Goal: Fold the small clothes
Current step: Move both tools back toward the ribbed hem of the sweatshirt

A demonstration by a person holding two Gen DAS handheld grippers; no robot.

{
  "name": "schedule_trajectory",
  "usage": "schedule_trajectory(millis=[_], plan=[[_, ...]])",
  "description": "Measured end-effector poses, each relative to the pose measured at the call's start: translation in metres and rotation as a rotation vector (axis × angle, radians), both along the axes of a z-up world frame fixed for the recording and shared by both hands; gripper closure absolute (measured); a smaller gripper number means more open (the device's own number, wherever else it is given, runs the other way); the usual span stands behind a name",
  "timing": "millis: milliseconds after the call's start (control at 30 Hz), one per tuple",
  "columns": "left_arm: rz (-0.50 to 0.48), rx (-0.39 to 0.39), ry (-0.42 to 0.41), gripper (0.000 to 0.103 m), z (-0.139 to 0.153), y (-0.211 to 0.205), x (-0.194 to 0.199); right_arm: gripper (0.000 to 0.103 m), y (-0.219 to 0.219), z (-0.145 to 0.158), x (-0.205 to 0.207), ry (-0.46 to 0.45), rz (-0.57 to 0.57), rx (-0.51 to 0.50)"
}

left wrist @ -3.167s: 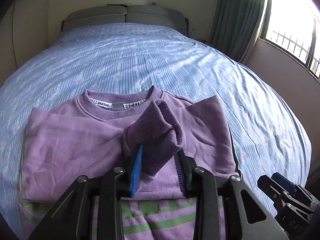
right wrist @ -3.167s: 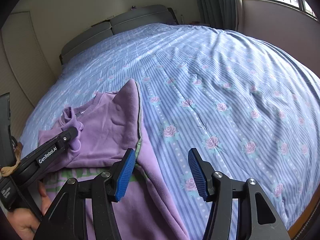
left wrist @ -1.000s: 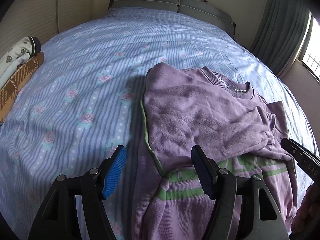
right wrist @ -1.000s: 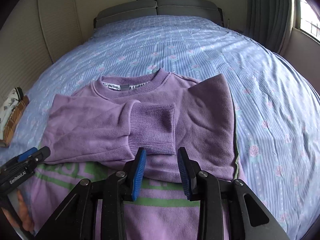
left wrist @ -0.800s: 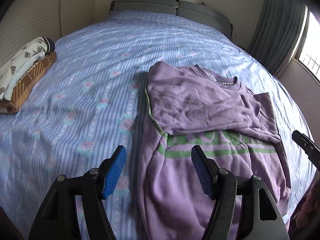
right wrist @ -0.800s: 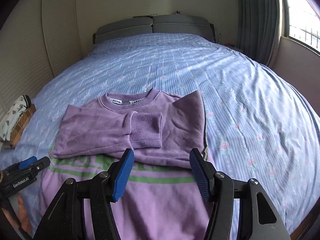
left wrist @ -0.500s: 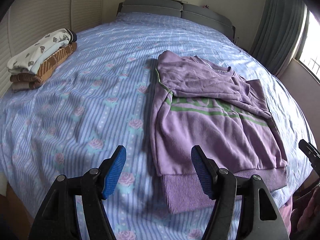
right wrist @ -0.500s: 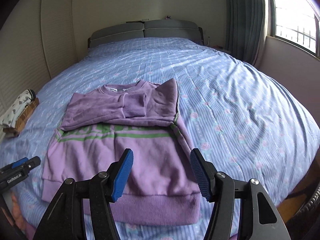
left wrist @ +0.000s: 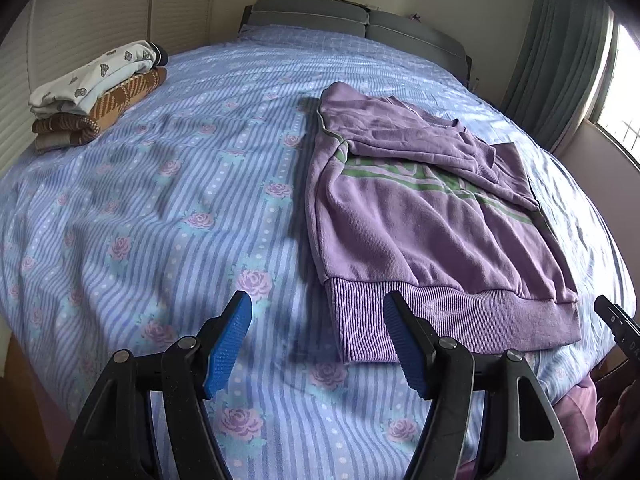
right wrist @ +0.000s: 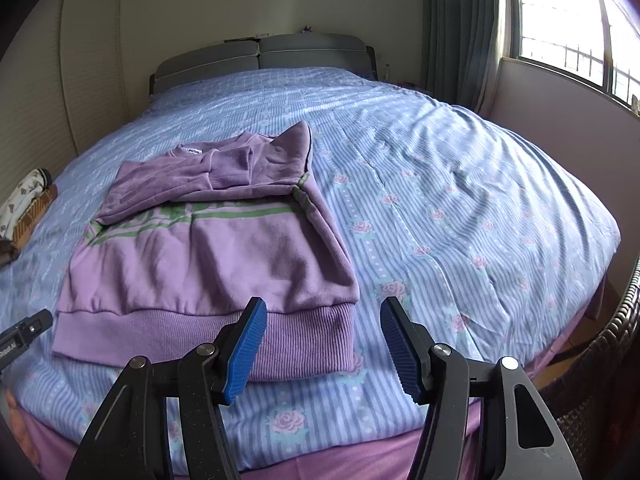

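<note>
A purple sweatshirt (left wrist: 420, 216) with green stripes lies flat on the bed, both sleeves folded across its chest, ribbed hem nearest me; it also shows in the right wrist view (right wrist: 208, 248). My left gripper (left wrist: 318, 344) is open and empty, above the bed just in front of the hem's left corner. My right gripper (right wrist: 322, 344) is open and empty, just in front of the hem's right corner. The tip of the right gripper shows at the left view's right edge (left wrist: 618, 326); the left gripper's tip shows at the right view's left edge (right wrist: 24, 330).
The bed (left wrist: 160, 200) has a blue striped floral cover (right wrist: 460, 200). A stack of folded clothes (left wrist: 96, 88) sits at its far left, also seen in the right wrist view (right wrist: 24, 200). A grey headboard (right wrist: 260, 60), curtains and a window (right wrist: 568, 28) stand beyond. A wicker object (right wrist: 600, 360) is at the right.
Both grippers have let go of the sleeves and pulled back toward the foot of the bed. The right gripper's jaws have widened. The whole sweatshirt, hem included, has come into view.
</note>
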State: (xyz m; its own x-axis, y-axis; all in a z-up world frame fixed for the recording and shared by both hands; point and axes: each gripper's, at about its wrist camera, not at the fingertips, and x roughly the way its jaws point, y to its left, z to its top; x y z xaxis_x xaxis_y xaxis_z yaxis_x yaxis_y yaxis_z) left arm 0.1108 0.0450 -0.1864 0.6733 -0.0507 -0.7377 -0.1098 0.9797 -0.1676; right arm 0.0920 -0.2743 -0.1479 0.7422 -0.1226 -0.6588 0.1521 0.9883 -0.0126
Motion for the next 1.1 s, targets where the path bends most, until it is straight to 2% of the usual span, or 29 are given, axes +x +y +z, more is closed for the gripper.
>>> schedule_trajectory(millis=[200, 400, 567, 800, 1000, 1100], plan=[[0.011, 0.012, 0.016, 0.023, -0.005, -0.001, 0.004, 0.043, -0.008, -0.008, 0.005, 0.036, -0.029, 0.031], [-0.007, 0.014, 0.039, 0.023, -0.011, -0.005, 0.008, 0.043, -0.017, -0.018, 0.011, 0.096, -0.056, 0.061], [-0.036, 0.039, 0.043, 0.023, -0.011, -0.015, 0.01, 0.043, -0.024, -0.026, 0.013, 0.154, -0.06, 0.098], [-0.044, 0.011, 0.083, 0.031, -0.022, -0.016, 0.013, 0.043, -0.04, -0.037, 0.016, 0.196, -0.086, 0.188], [-0.047, -0.013, 0.087, 0.034, -0.026, -0.016, 0.014, 0.044, -0.04, -0.044, 0.022, 0.217, -0.061, 0.236], [-0.055, -0.02, 0.09, 0.035, -0.027, -0.017, 0.015, 0.049, -0.04, -0.046, 0.026, 0.221, -0.053, 0.266]])
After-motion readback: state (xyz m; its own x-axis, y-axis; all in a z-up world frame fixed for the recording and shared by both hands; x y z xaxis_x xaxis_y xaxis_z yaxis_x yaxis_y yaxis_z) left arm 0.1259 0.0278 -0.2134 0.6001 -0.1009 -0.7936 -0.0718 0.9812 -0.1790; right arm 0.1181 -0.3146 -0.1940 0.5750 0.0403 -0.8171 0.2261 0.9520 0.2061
